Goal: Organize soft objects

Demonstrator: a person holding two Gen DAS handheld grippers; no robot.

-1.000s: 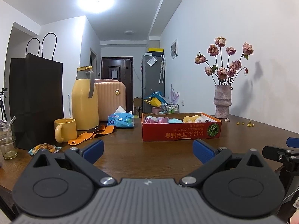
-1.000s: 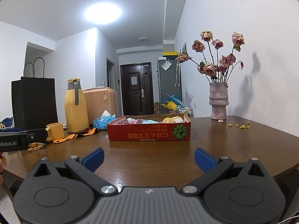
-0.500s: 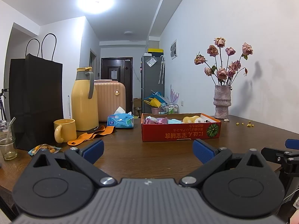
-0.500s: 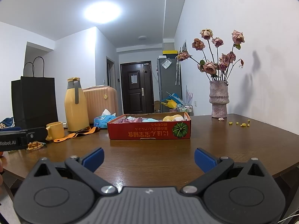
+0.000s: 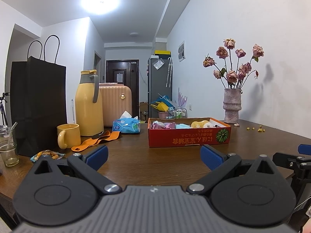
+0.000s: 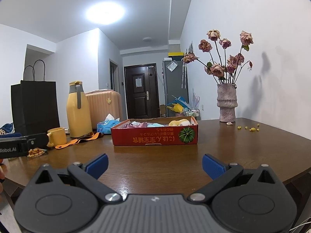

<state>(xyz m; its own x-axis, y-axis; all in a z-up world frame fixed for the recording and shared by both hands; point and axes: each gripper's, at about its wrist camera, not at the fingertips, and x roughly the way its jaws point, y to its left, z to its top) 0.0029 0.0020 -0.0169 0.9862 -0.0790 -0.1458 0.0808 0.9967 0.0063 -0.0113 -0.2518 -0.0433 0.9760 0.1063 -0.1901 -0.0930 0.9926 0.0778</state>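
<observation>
A shallow red cardboard box [image 5: 189, 137] stands on the dark wooden table [image 5: 155, 165], also in the right wrist view [image 6: 155, 136]. It holds several soft items: pink [image 5: 165, 125], light blue [image 5: 182, 125] and yellow [image 5: 199, 123] ones. My left gripper [image 5: 154, 156] is open and empty, low over the table's near edge, well short of the box. My right gripper [image 6: 155, 165] is open and empty too, at a like distance. Each gripper shows at the edge of the other's view.
Left of the box are a blue tissue pack [image 5: 126, 126], an orange strap [image 5: 95, 140], a yellow mug [image 5: 68, 136], a yellow thermos [image 5: 89, 103], a black paper bag [image 5: 38, 106], a snack packet [image 5: 47, 154] and a glass [image 5: 7, 147]. A vase of dried roses [image 5: 232, 104] stands at the far right.
Both views have shifted slightly. The grippers stay open and the objects have not moved.
</observation>
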